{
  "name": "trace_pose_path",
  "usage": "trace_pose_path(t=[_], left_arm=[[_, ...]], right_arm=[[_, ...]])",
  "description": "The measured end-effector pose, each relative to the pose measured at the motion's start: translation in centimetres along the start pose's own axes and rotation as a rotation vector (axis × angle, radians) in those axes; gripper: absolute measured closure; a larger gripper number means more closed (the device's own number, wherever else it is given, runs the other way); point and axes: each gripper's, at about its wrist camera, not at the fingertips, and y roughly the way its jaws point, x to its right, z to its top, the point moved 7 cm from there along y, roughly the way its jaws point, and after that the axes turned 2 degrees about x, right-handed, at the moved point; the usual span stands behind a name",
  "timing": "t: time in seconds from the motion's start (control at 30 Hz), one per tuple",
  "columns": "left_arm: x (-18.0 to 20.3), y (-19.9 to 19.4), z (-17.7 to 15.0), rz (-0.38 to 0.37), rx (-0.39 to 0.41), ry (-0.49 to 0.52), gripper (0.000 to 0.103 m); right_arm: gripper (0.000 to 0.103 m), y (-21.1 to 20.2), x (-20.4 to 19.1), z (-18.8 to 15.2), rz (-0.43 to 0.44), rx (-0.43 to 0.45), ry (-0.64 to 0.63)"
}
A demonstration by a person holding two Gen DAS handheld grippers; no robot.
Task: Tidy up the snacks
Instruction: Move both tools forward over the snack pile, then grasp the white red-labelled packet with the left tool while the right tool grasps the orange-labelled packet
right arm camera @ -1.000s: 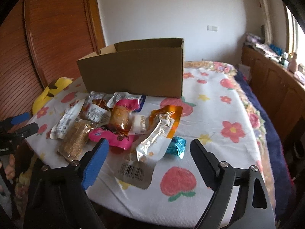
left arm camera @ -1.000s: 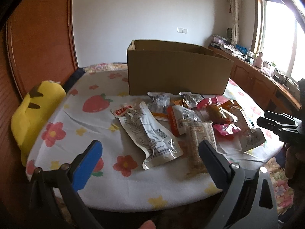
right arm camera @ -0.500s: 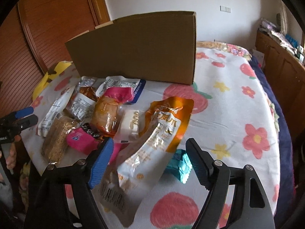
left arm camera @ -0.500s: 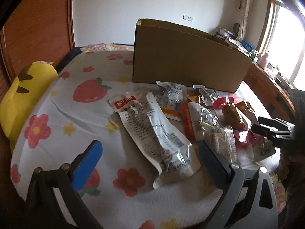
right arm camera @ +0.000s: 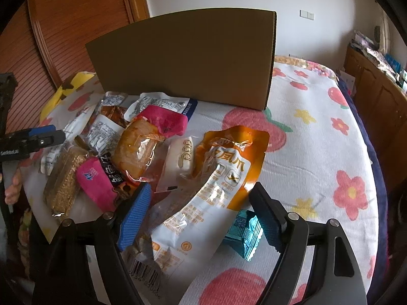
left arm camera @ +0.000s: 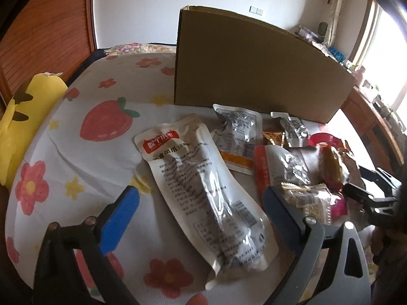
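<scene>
- Left wrist view: the left gripper (left arm camera: 198, 208) is gaping wide, holding nothing, its fingers straddling the long white pouch (left arm camera: 206, 190) lying on the bed (left arm camera: 76, 152) before the cardboard box (left arm camera: 254, 68).
- Right wrist view: the right gripper (right arm camera: 201, 203) is spreading wide and empty over the orange pouch (right arm camera: 216, 178).

Black left gripper (left arm camera: 201, 216) and right gripper (right arm camera: 201, 211), ribbed blue-padded jaws, silver screws

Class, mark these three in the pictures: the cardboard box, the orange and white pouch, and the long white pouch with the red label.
cardboard box (right arm camera: 183, 61), right wrist view, middle of its front wall.
orange and white pouch (right arm camera: 216, 178), right wrist view, its printed middle.
long white pouch (left arm camera: 203, 193), left wrist view, centre of its printed face.
</scene>
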Motion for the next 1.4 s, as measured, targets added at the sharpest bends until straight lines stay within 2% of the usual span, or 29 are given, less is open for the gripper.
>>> trace_pose_path(t=[0.2, 0.4, 0.5, 0.57, 0.67, 0.8, 0.93, 1.03, 1.3, 1.33, 1.37, 1.4], left_arm=[[0.2, 1.4, -0.1, 0.018, -0.039, 0.021, 0.009], [0.2, 1.2, -0.6, 0.04, -0.03, 0.062, 0.014], [0.0, 0.7, -0.9, 0.047, -0.024, 0.07, 0.03], [-0.5, 0.1, -1.0, 0.049, -0.021, 0.053, 0.045], [-1.4, -0.4, -1.0, 0.011, -0.031, -0.004, 0.054], [-1.5, -0.7, -1.1, 0.023, -0.044, 0.015, 0.054], [-1.1, -0.1, -1.2, 0.034, -0.067, 0.031, 0.043], [-0.6, 0.5, -0.8, 0.064, -0.061, 0.069, 0.042], [-0.8, -0.5, -0.3, 0.051, -0.014, 0.093, 0.061], [-0.8, -0.9, -0.3, 0.055, -0.003, 0.101, 0.066], [-0.9, -1.2, -0.3, 0.055, 0.003, 0.106, 0.067], [-0.8, -1.5, -0.4, 0.054, 0.005, 0.108, 0.067]], right_arm=[[0.021, 0.1, 0.0, 0.0, -0.027, 0.012, 0.001], [0.021, 0.2, -0.1, -0.1, -0.049, 0.025, -0.005], [0.022, 0.2, 0.1, -0.1, -0.055, 0.024, 0.002], [0.022, 0.4, -0.1, -0.2, -0.078, 0.019, -0.015], [0.022, 0.6, -0.2, -0.1, -0.092, 0.013, -0.028], [0.022, 0.6, -0.1, -0.1, -0.093, 0.011, -0.027], [0.021, 0.7, 0.0, -0.1, -0.094, 0.007, -0.027], [0.021, 0.7, -0.1, -0.1, -0.096, 0.008, -0.028], [0.02, 0.8, -0.1, 0.2, -0.09, -0.01, -0.029], [0.021, 0.9, 0.0, 0.4, -0.085, -0.016, -0.023], [0.023, 0.8, 0.0, 0.5, -0.073, -0.022, -0.018], [0.031, 0.7, 0.0, 0.6, -0.072, -0.027, -0.023]])
